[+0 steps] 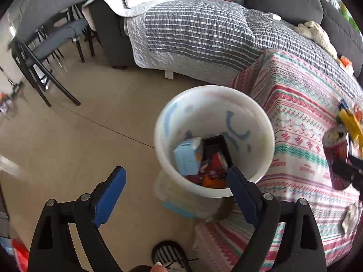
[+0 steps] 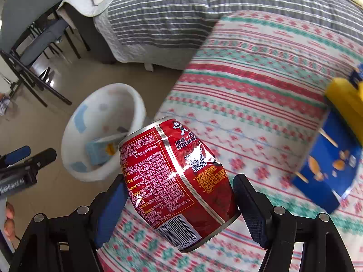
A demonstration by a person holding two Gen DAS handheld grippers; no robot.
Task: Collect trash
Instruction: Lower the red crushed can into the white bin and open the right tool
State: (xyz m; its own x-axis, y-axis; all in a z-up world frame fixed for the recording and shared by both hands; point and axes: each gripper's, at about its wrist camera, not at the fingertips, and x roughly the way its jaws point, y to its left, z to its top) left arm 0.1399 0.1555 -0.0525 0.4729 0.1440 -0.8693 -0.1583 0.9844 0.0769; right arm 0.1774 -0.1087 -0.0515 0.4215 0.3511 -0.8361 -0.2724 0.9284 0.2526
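step in hand: carrying a dented red metal drink can (image 2: 179, 183) over to the white round plastic bin (image 1: 213, 140), as i judge it.
right gripper (image 2: 179, 206): grasping the can across its body, blue pads pressed on both sides, can tilted with its top toward 11 o'clock.
left gripper (image 1: 177, 195): released, jaws spread wide with nothing between them, hanging just over the bin's near rim.
can's place: in the air above the striped pink, green and white cloth on the surface (image 2: 261, 95); from the right wrist view the bin sits at 9 o'clock of it, on the beige floor (image 1: 79, 136).
bin contents: a pale blue carton (image 1: 188, 156), a black tray and red wrappers already lie inside.
still on the surface: a blue flat box (image 2: 329, 170) and a yellow packet (image 2: 344, 97) at 3 o'clock.
next move: swing the can toward 9 o'clock until it is over the bin mouth, then let go; the left gripper probably needs to clear out of the way.
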